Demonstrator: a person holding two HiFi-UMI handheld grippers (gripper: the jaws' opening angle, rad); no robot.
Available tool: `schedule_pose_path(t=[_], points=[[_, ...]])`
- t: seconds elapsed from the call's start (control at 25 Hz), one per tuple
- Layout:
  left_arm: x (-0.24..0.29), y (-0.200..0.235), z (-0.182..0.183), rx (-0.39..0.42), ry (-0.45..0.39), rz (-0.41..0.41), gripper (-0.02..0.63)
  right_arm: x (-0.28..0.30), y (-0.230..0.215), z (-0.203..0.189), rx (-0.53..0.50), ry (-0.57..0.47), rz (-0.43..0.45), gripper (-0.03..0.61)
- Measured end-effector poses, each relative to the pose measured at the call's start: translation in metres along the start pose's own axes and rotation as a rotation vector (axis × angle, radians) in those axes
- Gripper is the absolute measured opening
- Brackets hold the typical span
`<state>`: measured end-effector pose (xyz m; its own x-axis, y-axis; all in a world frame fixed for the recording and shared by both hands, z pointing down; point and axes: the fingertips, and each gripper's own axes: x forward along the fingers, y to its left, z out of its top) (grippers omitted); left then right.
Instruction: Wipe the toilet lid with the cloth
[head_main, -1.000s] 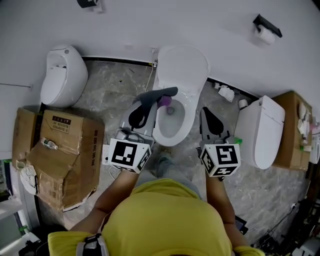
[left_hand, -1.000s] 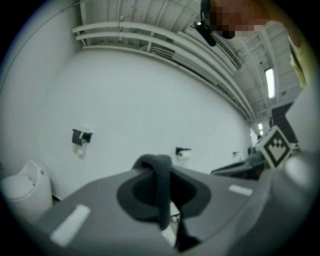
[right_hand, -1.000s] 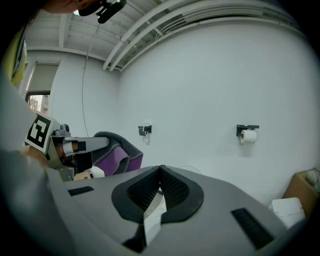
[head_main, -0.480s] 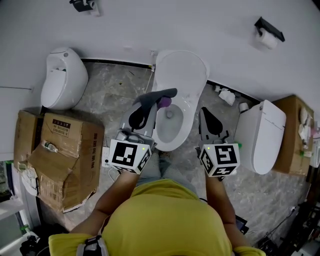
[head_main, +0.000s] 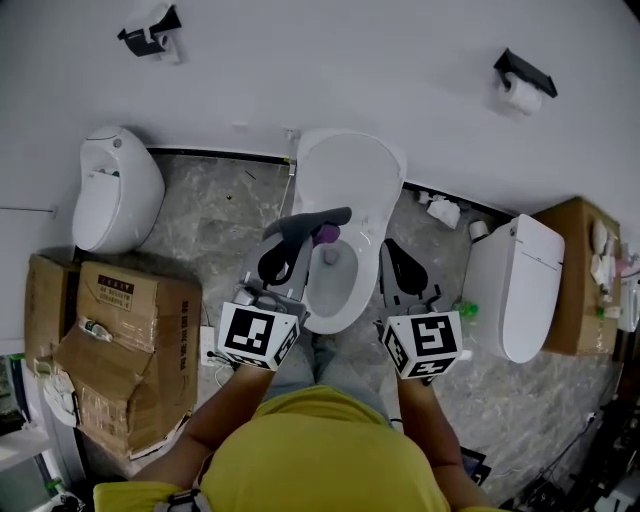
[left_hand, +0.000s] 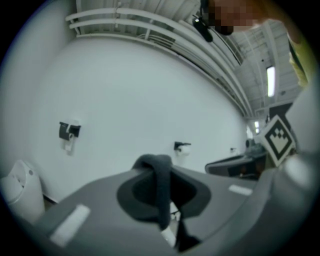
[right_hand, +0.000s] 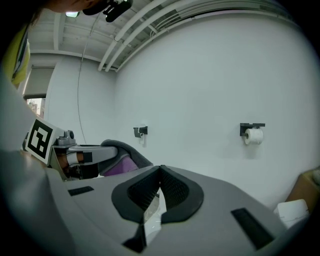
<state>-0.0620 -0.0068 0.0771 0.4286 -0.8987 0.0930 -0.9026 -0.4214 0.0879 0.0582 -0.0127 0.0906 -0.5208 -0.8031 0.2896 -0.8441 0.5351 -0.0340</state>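
The left gripper (head_main: 288, 245) has its 2 jaws clamped on the dark cloth (head_main: 312, 220), which it holds above the left side of the open toilet bowl (head_main: 345, 305). The right gripper (head_main: 396, 252) is fully closed and empty, near the bowl's right rim. The toilet lid (head_main: 350, 170) stands raised against the wall (head_main: 400, 60).

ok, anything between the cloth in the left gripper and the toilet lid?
Nothing visible: the cloth, clamped in the left gripper, hangs in front of the raised toilet lid with only open air between them.
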Motion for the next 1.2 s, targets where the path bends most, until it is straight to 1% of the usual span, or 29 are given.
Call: schedule_pose_path(t=[0.32, 0.6, 0.76, 0.96, 1.2], points=[[0.041, 0.009, -0.013, 0.003, -0.002, -0.047, 0.021, 0.032, -0.019, -0.013, 0.006, 0.01, -0.019, 0.015], [0.082, 0.017, -0.035, 0.022, -0.004, -0.081, 0.021, 0.065, -0.038, -0.019, -0.04, -0.001, -0.037, 0.015], [0.103, 0.027, -0.053, 0.031, -0.011, -0.08, 0.021, 0.087, -0.049, -0.031, -0.039, -0.009, -0.042, 0.015], [0.124, 0.038, -0.07, 0.013, -0.034, -0.062, 0.021, 0.108, -0.062, -0.049, -0.037, -0.007, -0.06, 0.015], [0.151, 0.052, -0.095, 0.022, -0.044, -0.051, 0.021, 0.137, -0.078, -0.073, -0.042, 0.006, -0.072, 0.015]])
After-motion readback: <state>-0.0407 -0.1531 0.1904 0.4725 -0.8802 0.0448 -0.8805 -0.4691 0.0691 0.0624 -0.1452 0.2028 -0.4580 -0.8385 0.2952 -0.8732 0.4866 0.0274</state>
